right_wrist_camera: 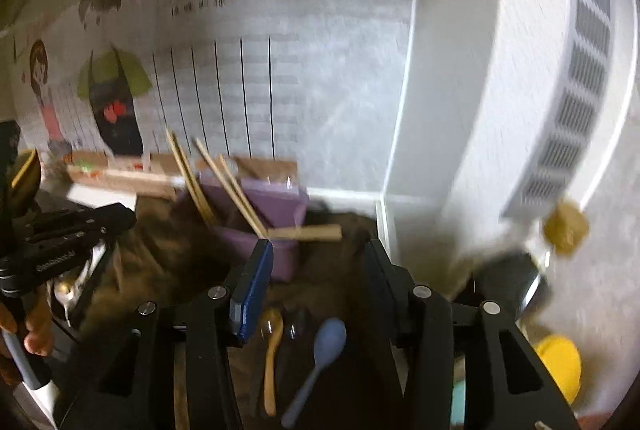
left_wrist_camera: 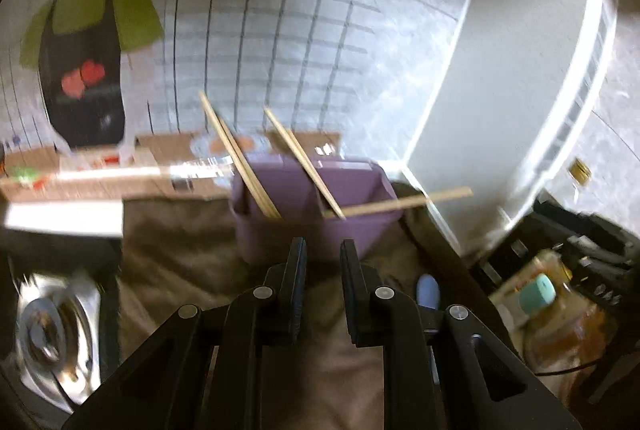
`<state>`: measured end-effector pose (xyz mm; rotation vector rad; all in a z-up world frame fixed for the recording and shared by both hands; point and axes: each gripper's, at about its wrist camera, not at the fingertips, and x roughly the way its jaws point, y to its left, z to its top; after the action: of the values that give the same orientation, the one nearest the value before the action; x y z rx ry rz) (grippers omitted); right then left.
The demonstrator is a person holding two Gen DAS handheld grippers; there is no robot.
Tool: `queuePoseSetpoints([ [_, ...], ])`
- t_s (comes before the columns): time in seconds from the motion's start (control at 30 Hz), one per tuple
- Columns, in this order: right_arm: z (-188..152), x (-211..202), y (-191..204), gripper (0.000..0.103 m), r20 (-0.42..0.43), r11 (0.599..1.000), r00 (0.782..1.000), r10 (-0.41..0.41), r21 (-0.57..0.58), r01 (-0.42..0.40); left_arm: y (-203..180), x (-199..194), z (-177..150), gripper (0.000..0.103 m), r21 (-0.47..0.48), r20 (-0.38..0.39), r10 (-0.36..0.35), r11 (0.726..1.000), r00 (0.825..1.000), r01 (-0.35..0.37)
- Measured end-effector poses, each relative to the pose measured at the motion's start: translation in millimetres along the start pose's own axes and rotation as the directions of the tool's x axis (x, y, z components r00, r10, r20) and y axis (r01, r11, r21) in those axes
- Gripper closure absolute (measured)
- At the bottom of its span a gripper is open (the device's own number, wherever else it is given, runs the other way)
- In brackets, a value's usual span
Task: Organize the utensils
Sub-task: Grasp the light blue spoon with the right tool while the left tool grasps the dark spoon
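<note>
A purple utensil holder [left_wrist_camera: 312, 206] stands on a brown cloth [left_wrist_camera: 180, 250] near the wall. Wooden chopsticks [left_wrist_camera: 240, 158] lean in it, and one chopstick [left_wrist_camera: 400, 204] lies across its rim, pointing right. My left gripper [left_wrist_camera: 323, 250] is open and empty, just in front of the holder. In the right wrist view the holder [right_wrist_camera: 256, 222] holds the chopsticks [right_wrist_camera: 232, 182]. My right gripper [right_wrist_camera: 320, 250] is open and empty above a blue spoon [right_wrist_camera: 320, 358] and a wooden spoon [right_wrist_camera: 271, 350] on the cloth. The blue spoon's bowl also shows in the left wrist view [left_wrist_camera: 428, 290].
A cardboard box [left_wrist_camera: 100, 174] runs along the wall behind. A metal stove burner [left_wrist_camera: 52, 334] is at the left, a bottle with a teal cap [left_wrist_camera: 552, 314] at the right. A white appliance [right_wrist_camera: 520, 90] fills the right side. The left gripper's body [right_wrist_camera: 60, 246] shows at the left.
</note>
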<state>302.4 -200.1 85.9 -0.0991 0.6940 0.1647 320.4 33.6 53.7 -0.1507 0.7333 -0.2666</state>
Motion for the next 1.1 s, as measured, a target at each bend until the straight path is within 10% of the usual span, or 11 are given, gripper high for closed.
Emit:
queuePoseSetpoints([
  [0.53, -102.9, 61.0, -28.8, 0.058, -0.231, 0.986, 0.968, 0.095, 0.155, -0.060, -11.2, -11.6, -91.5, 0.084, -0.085, -0.033, 0.132, 0.987, 0.991, -0.135],
  [1.1, -95.4, 151.3, -15.3, 0.060, -0.355, 0.993, 0.934, -0.028, 0.096, 0.066, 13.9, 8.7, -123.6, 0.084, -0.107, -0.126, 0.166, 0.978, 0.978, -0.180],
])
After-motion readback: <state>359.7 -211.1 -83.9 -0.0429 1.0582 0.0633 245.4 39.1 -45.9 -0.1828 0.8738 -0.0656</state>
